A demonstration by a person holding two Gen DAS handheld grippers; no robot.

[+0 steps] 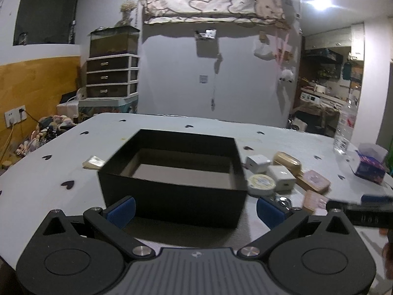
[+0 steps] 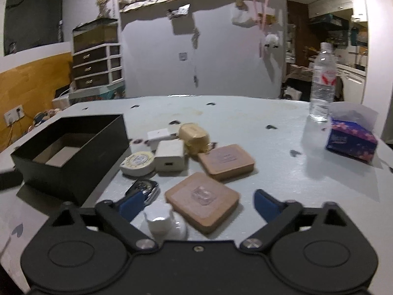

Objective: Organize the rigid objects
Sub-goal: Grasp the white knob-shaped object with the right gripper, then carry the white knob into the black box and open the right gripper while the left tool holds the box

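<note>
An open, empty black box (image 1: 172, 172) stands on the white table; it shows at the left in the right wrist view (image 2: 71, 154). My left gripper (image 1: 195, 211) is open, its fingers astride the box's near wall. Right of the box lie a round tape measure (image 2: 137, 163), two white chargers (image 2: 170, 158), a gold case (image 2: 194, 137), two tan square pads (image 2: 202, 200) (image 2: 226, 161), a metal key fob (image 2: 145, 189) and a small white cap (image 2: 162, 223). My right gripper (image 2: 199, 206) is open and empty, just before the nearer pad.
A water bottle (image 2: 321, 78) and a purple tissue box (image 2: 351, 140) stand at the table's far right. A small shiny flat piece (image 1: 93, 162) lies left of the box. The table (image 2: 245, 115) has dark heart marks.
</note>
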